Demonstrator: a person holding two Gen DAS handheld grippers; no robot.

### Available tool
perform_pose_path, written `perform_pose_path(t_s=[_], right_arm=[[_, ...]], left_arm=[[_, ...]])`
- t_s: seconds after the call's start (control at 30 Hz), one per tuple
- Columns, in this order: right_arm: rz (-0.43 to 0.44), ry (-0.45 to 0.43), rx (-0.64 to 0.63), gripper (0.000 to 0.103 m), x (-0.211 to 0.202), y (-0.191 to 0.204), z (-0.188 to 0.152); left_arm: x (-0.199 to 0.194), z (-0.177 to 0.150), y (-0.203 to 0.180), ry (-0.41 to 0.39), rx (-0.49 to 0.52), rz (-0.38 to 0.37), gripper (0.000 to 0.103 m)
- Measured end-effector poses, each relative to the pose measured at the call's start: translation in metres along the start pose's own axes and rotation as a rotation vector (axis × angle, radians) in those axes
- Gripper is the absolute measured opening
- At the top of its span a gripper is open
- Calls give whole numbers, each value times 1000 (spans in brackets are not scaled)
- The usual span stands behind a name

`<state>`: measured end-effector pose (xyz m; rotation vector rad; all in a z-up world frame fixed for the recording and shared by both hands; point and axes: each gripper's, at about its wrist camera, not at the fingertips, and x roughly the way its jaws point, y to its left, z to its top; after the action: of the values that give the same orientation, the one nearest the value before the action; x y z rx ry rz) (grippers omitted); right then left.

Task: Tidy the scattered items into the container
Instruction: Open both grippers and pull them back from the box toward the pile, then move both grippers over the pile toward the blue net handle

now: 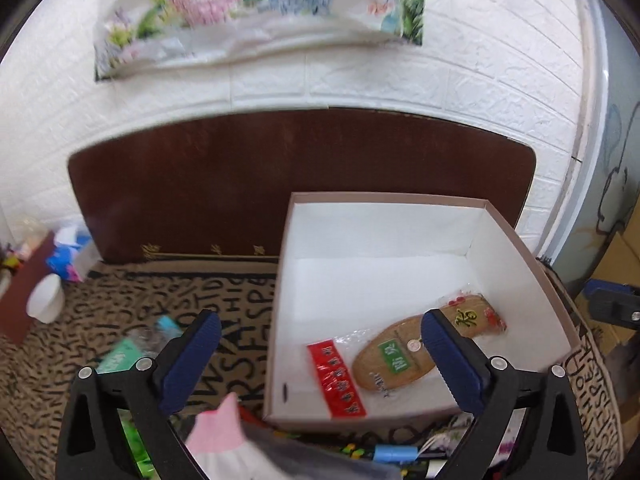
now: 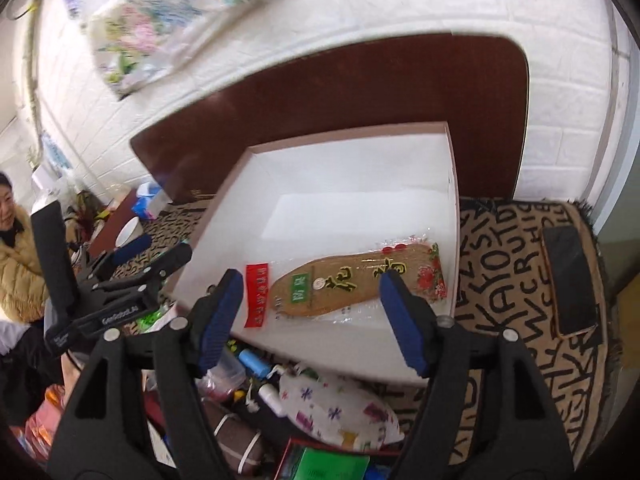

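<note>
A white open box (image 1: 520, 248) (image 2: 453, 216) stands on a lettered brown cloth. In it lies a packet of tan insoles with a red label (image 1: 394, 360) (image 2: 340, 280). My left gripper (image 1: 320, 340) is open and empty, its jaws astride the box's near left corner. My right gripper (image 2: 312, 292) is open and empty above the box's near edge. Scattered items lie in front of the box: a pink and white cloth item (image 1: 224, 436), a blue roll (image 1: 394, 453) (image 2: 253, 360), a white flowered pouch (image 2: 340, 408), a small white bottle (image 2: 272, 396) and a green packet (image 2: 332, 464).
A dark brown board (image 1: 280, 176) leans on the white brick wall behind the box. A white cup (image 1: 46, 298) and a teal packet (image 1: 120, 354) lie at the left. A black phone (image 2: 570, 280) lies on the cloth at the right. A person (image 2: 12, 248) sits at far left.
</note>
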<state>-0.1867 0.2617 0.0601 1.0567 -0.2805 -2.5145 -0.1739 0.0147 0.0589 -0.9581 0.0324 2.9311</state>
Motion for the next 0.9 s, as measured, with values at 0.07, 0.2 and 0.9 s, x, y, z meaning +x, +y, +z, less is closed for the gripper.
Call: perform_pose_path(t_s=[0.07, 0.2, 0.9], right_arm=[[19, -37, -33, 77, -23, 10, -14], [70, -76, -69, 85, -61, 25, -53], [-25, 149, -103, 84, -65, 24, -230]], left_arm=[[-20, -7, -1, -13, 22, 6, 102], [-52, -37, 3, 9, 25, -60, 103], [-92, -151, -52, 195, 122, -522, 103]])
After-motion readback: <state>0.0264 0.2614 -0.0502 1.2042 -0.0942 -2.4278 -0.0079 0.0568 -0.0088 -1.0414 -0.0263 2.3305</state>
